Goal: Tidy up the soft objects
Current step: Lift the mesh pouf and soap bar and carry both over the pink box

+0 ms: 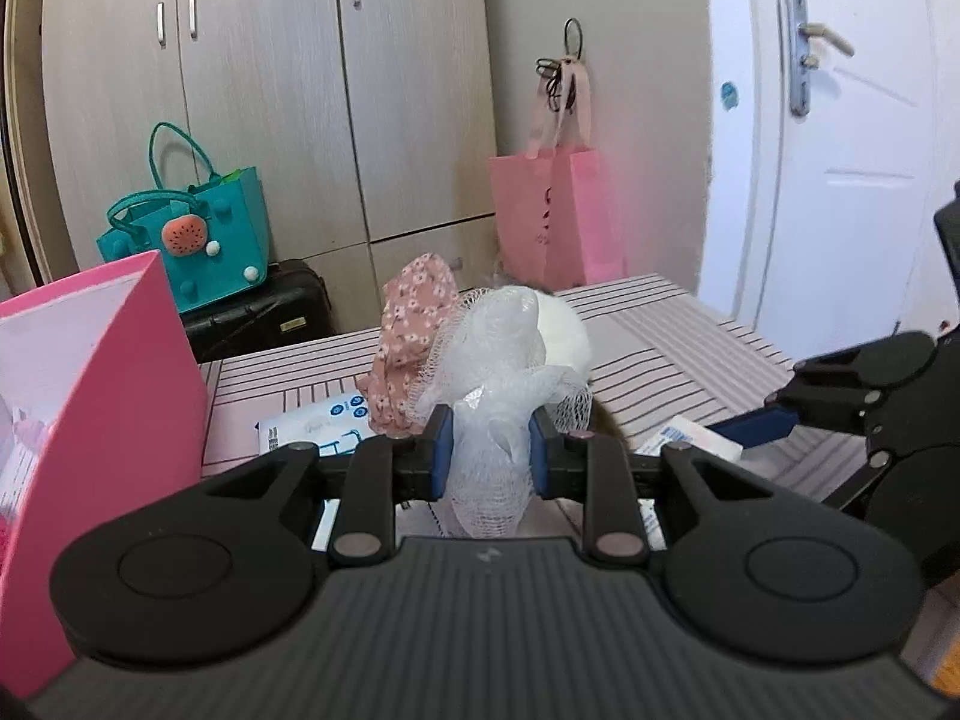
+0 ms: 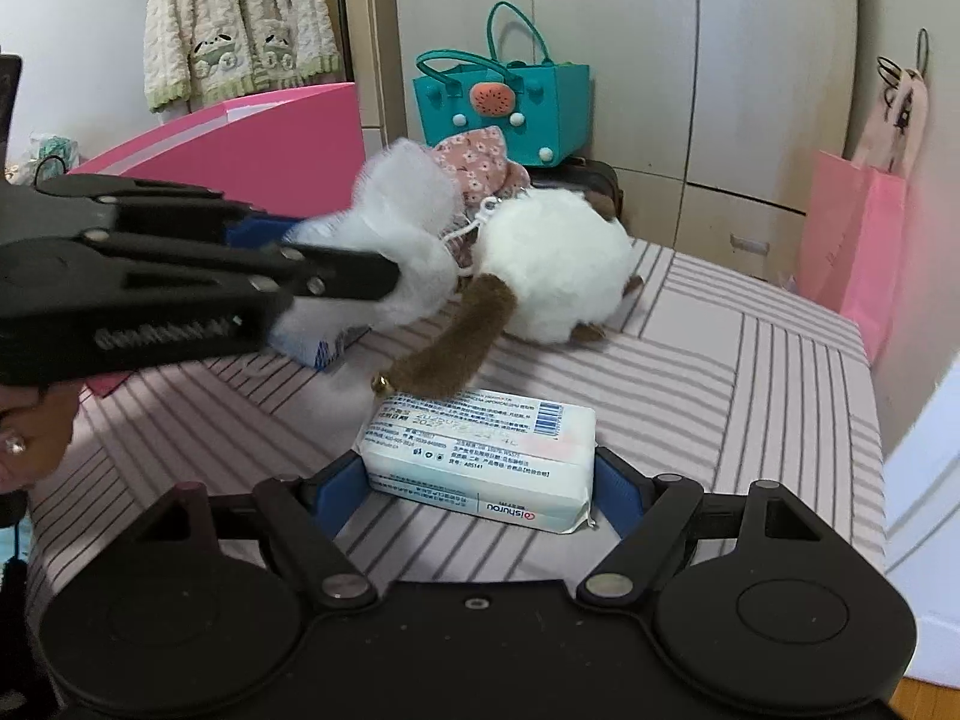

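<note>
1. A white mesh bath pouf is pinched between the blue pads of the left gripper, lifted above the pink-striped tabletop.
2. A white plastic-wrapped tissue pack lies on the tabletop between the spread jaws of the right gripper; whether the pads press on its ends I cannot tell.
3. Just beyond the pouf sit a pink floral fabric piece and a fluffy white plush toy with brown limbs.
4. A bright pink open box stands at the near left.
5. Further off, a teal felt tote rests on a black case.
</note>
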